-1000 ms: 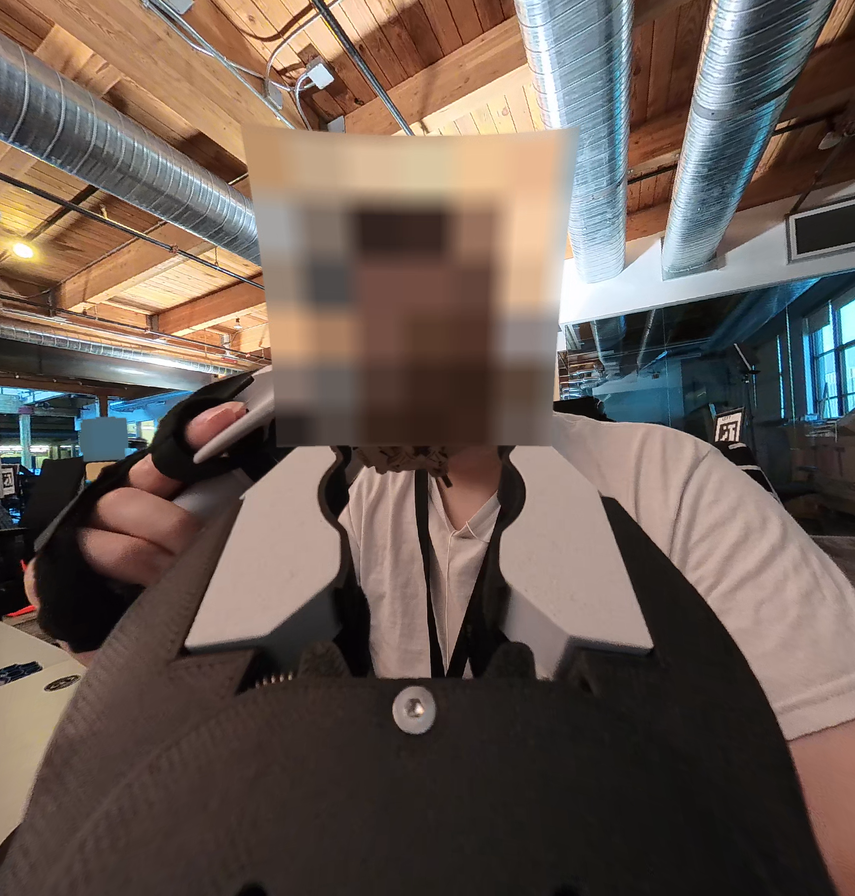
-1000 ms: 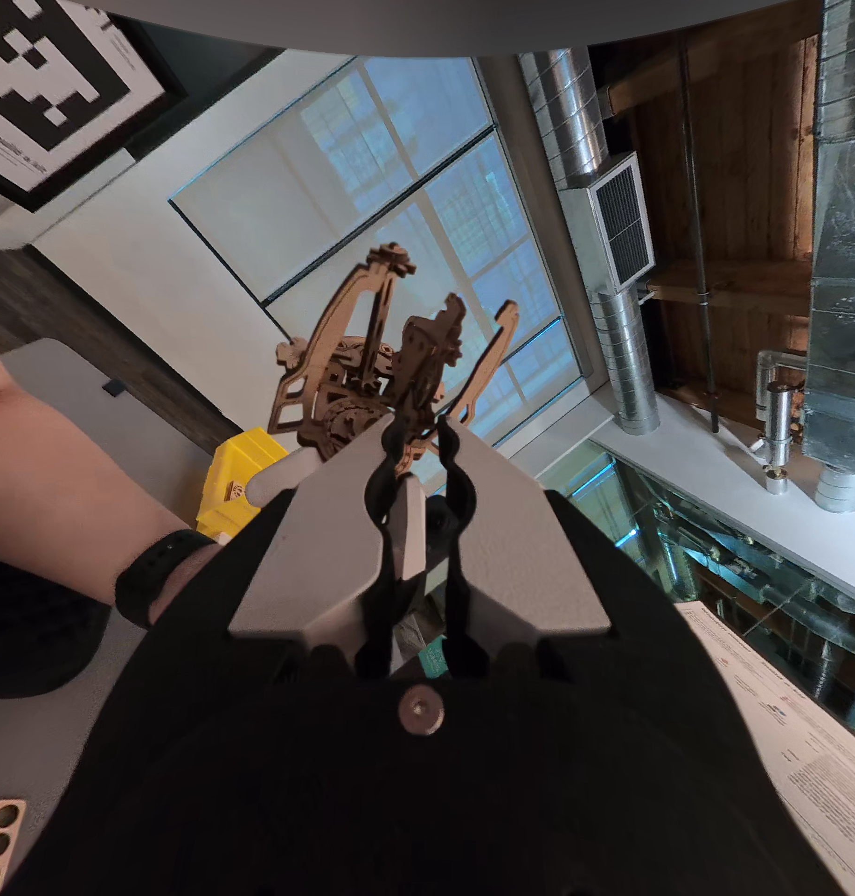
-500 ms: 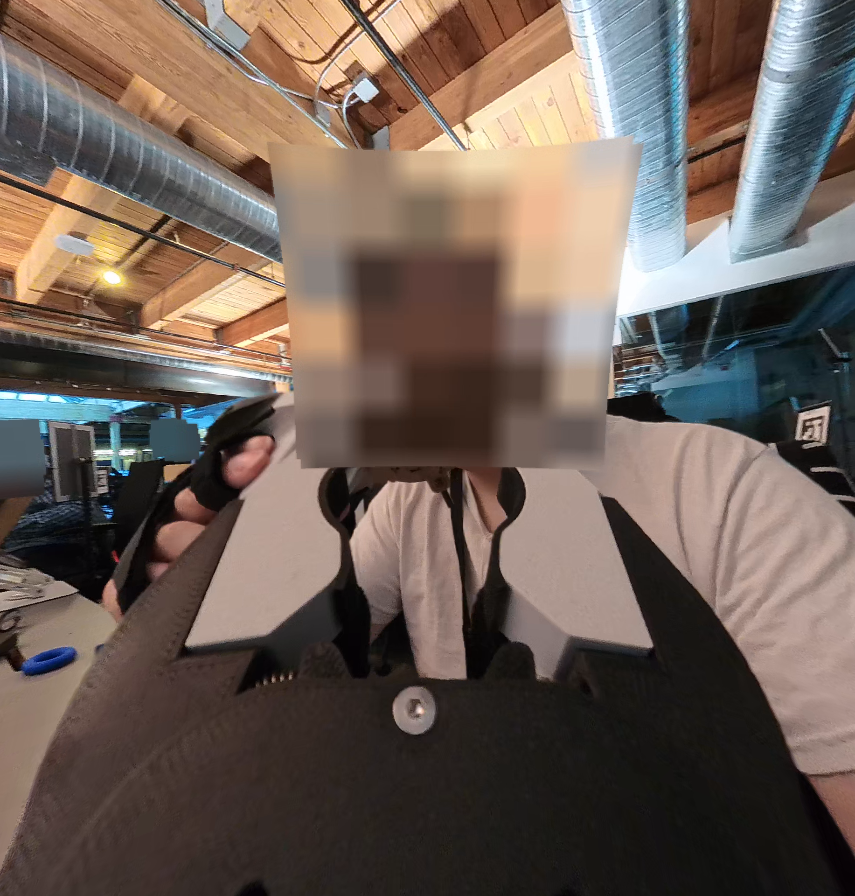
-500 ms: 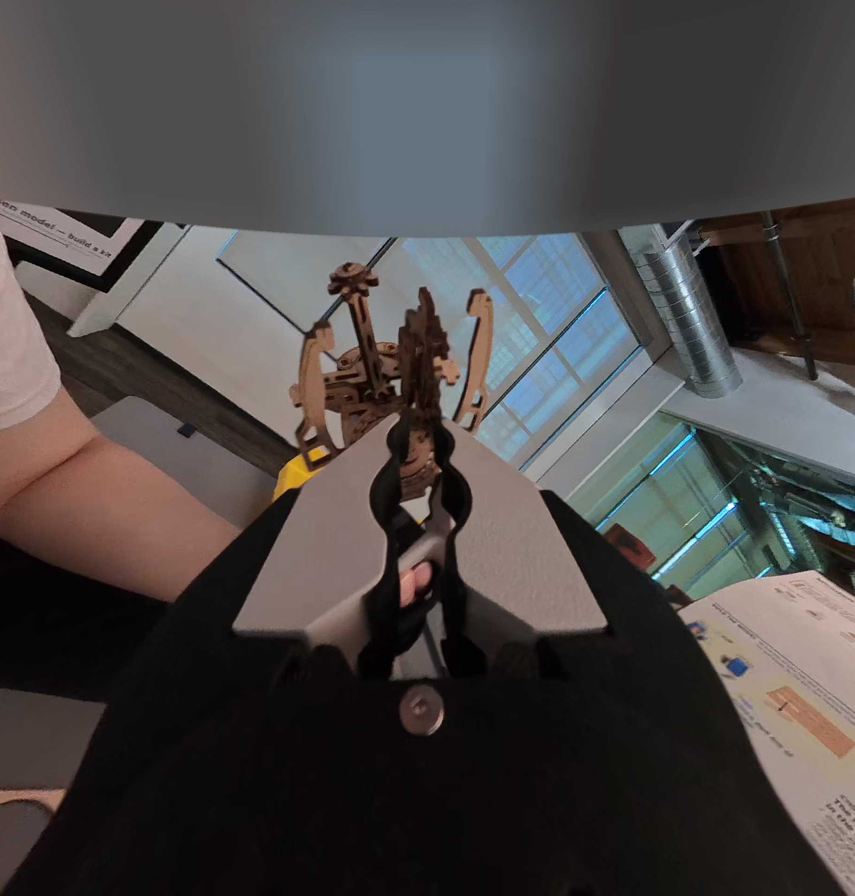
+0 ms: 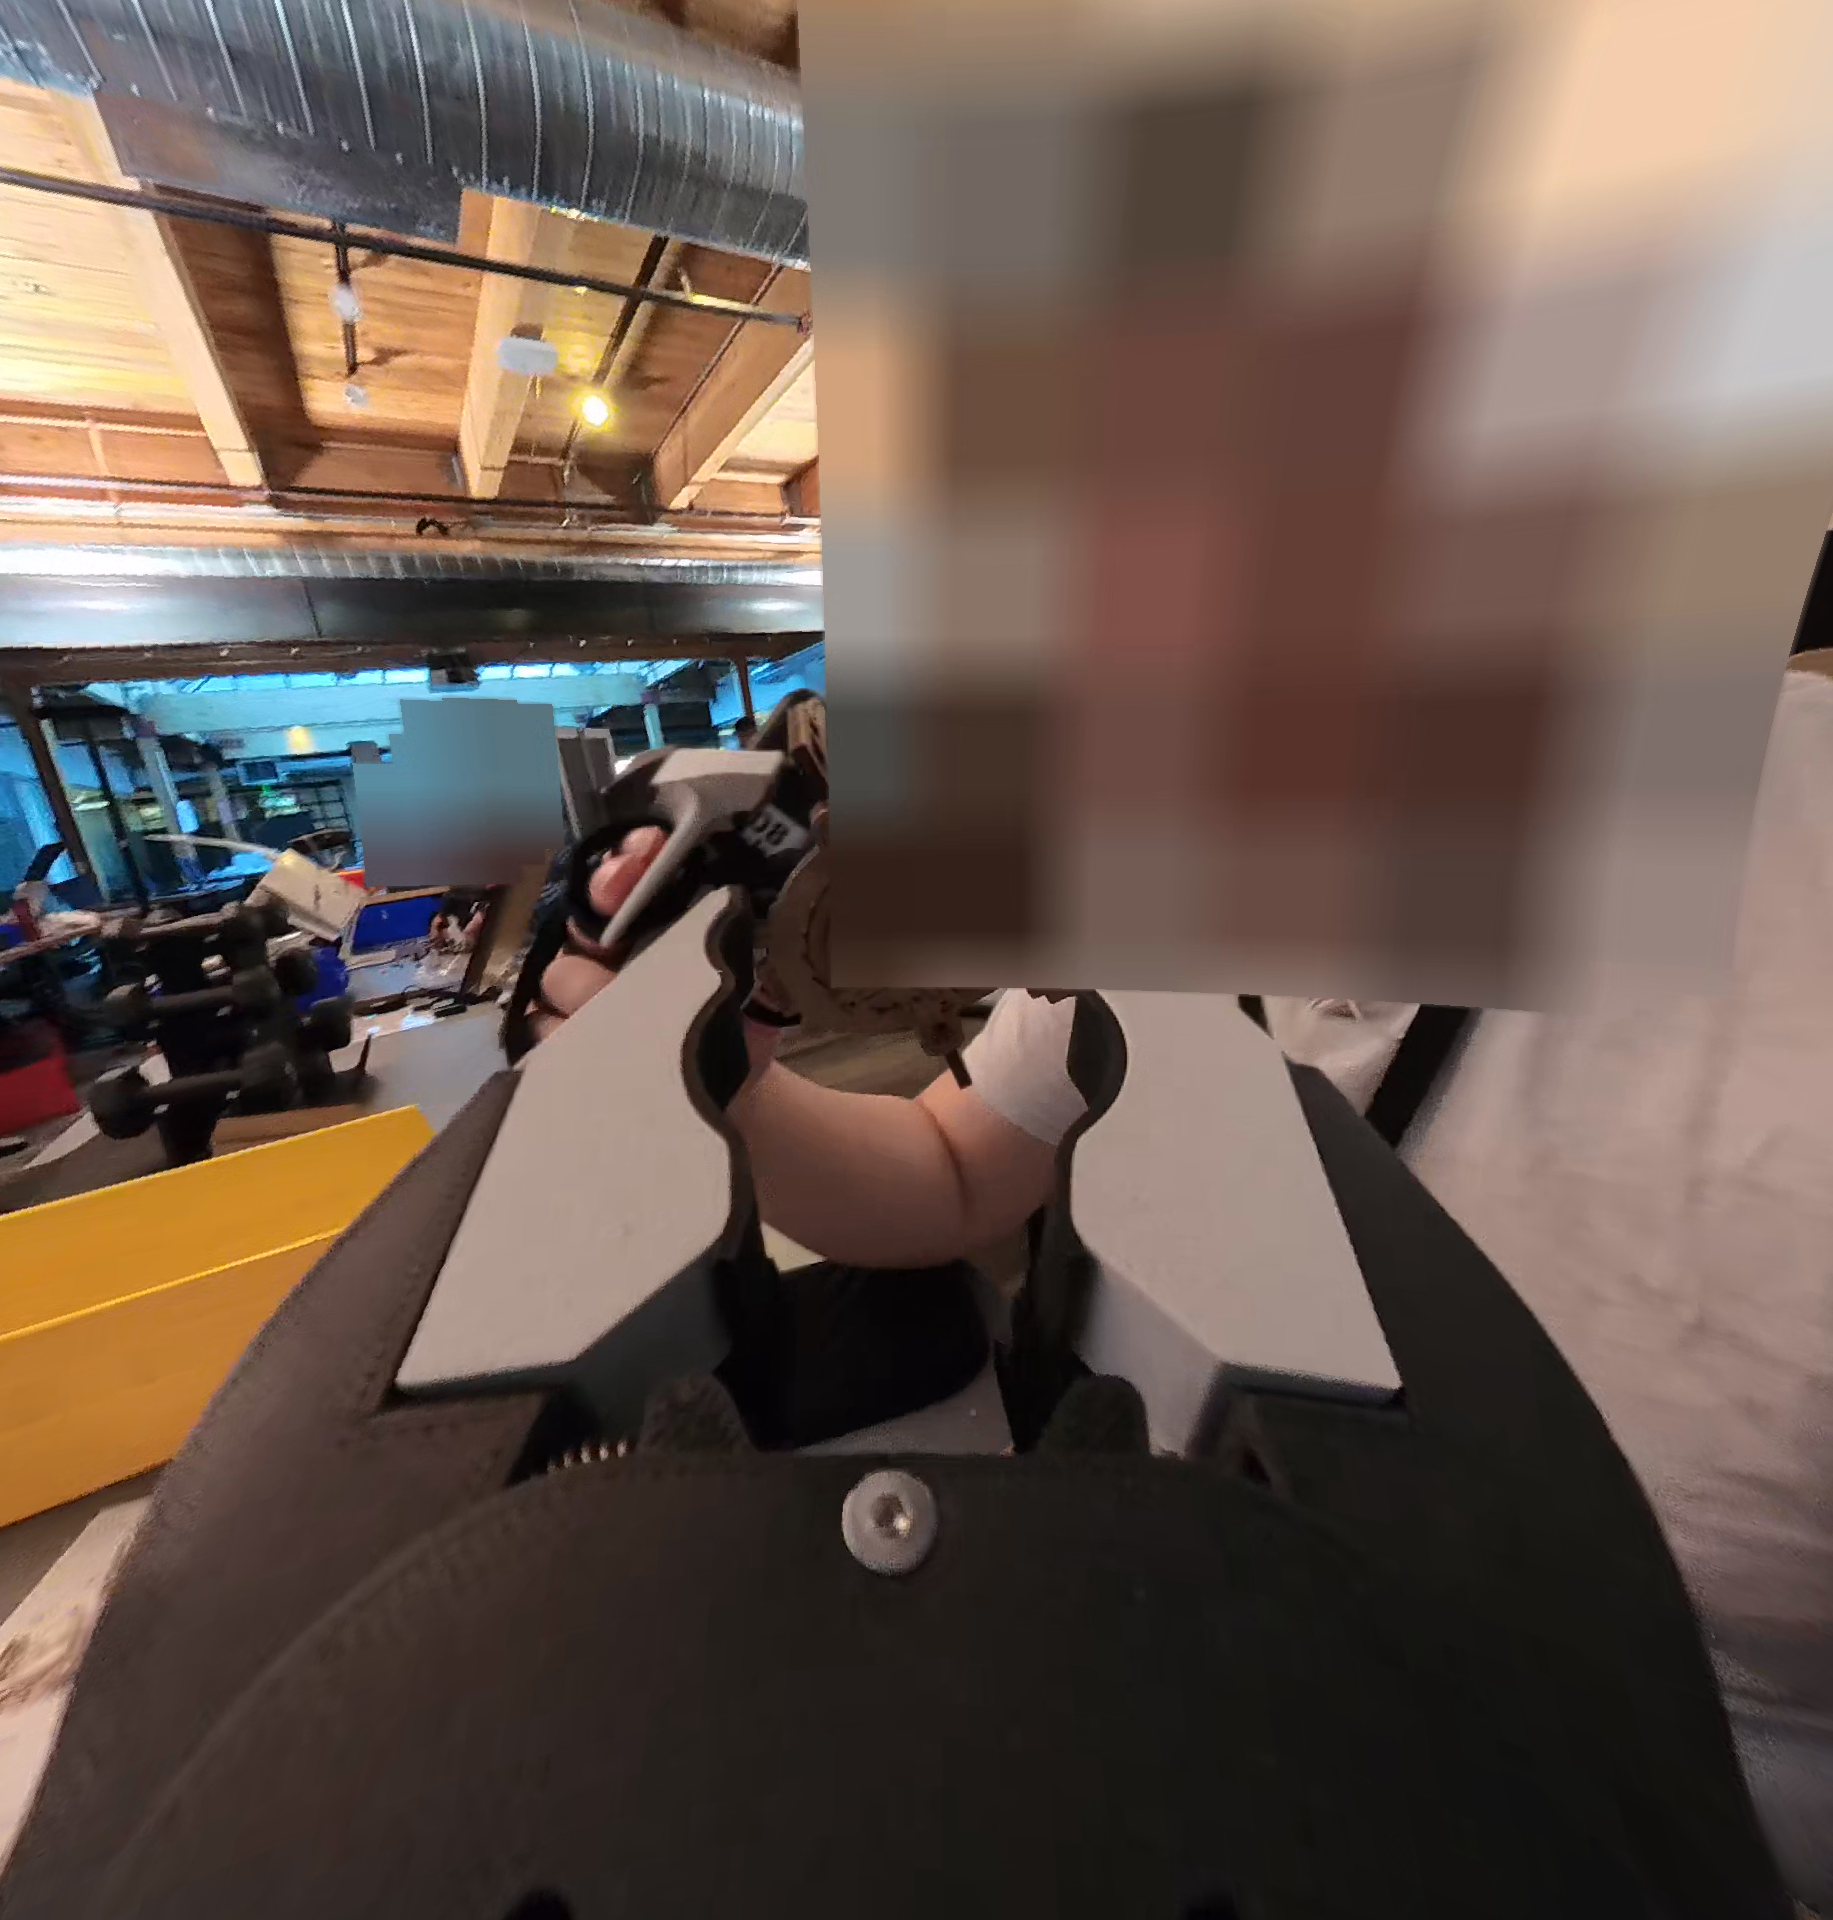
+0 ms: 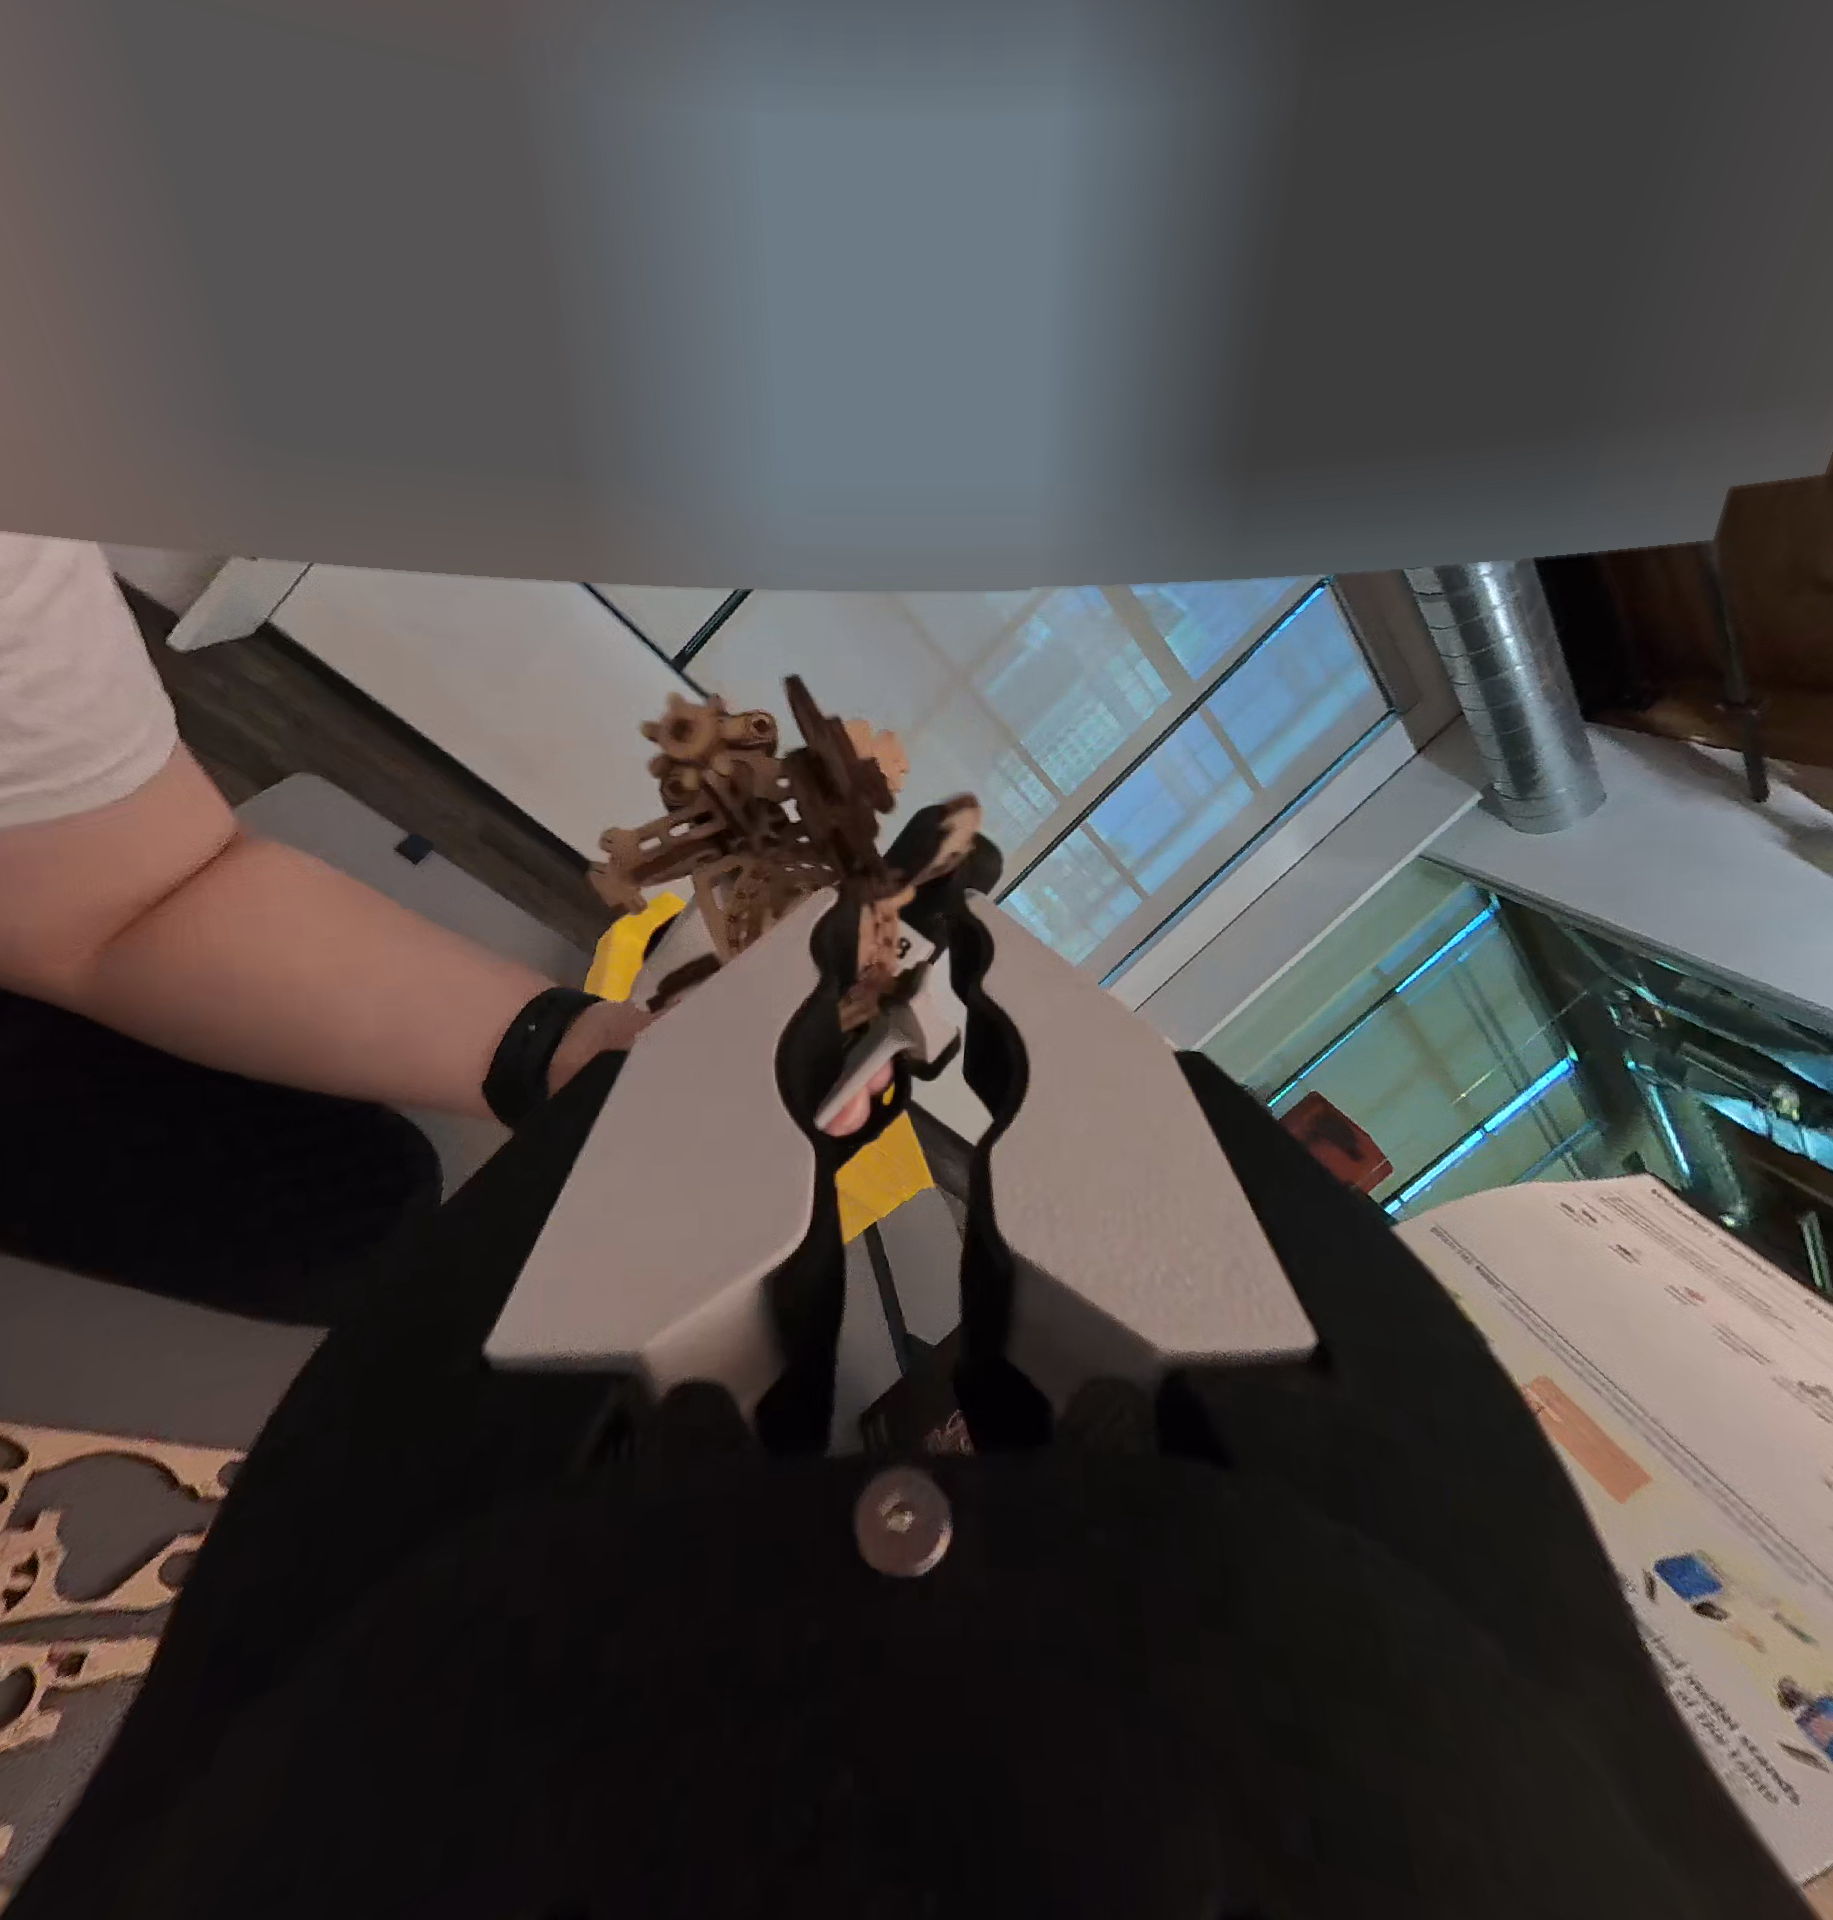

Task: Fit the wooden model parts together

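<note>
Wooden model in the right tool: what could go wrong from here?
1. The wooden model is pinched only at the right tool's tips, mostly overhanging; it could twist or slip.
2. The left tool, open and empty, faces the person's shirt, barely seeing the model; closing in could snap thin parts.

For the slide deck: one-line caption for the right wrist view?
Right gripper shut on wooden model, raised before windows.
</note>
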{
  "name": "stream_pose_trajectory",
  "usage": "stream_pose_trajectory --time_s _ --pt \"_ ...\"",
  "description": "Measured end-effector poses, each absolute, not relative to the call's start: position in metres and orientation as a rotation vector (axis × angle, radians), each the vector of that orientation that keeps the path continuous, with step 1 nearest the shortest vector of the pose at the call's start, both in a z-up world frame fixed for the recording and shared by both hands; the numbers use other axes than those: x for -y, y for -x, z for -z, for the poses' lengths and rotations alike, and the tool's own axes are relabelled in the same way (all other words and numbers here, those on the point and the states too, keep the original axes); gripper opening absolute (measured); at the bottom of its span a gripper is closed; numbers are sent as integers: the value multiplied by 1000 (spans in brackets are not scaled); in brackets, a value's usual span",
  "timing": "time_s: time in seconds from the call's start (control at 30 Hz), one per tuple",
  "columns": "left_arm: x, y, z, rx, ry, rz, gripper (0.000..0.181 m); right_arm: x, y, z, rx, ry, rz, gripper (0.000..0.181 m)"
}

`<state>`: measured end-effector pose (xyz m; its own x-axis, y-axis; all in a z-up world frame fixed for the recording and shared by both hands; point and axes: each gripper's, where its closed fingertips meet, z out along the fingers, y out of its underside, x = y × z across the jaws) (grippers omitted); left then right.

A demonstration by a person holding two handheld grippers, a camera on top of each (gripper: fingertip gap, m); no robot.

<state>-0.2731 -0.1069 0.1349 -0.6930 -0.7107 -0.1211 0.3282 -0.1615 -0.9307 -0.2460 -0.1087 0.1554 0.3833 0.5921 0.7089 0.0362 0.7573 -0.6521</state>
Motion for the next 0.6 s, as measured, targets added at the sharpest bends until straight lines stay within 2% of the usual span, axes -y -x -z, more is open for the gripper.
stream_pose_trajectory --time_s 0.03,0.2,0.33,0.37,0.5,0.6 --pt "107 270 -133 -1424 482 1899 59 111 247 -153 1158 637 -358 14" --pt "99 259 -134 -1454 657 1769 59 89 228 -140 1218 686 -81 19" --pt "88 248 -130 -1476 835 1526 59 63 199 -127 1243 875 -92 23" --pt "86 245 -127 -1488 879 1447 59 58 190 -130 1213 917 -117 20" --pt "85 238 -123 -1516 987 1253 60 65 174 -142 1130 1062 -424 25" --pt "93 235 -124 -1526 1001 1230 60 90 185 -145 1188 1067 -582 36"
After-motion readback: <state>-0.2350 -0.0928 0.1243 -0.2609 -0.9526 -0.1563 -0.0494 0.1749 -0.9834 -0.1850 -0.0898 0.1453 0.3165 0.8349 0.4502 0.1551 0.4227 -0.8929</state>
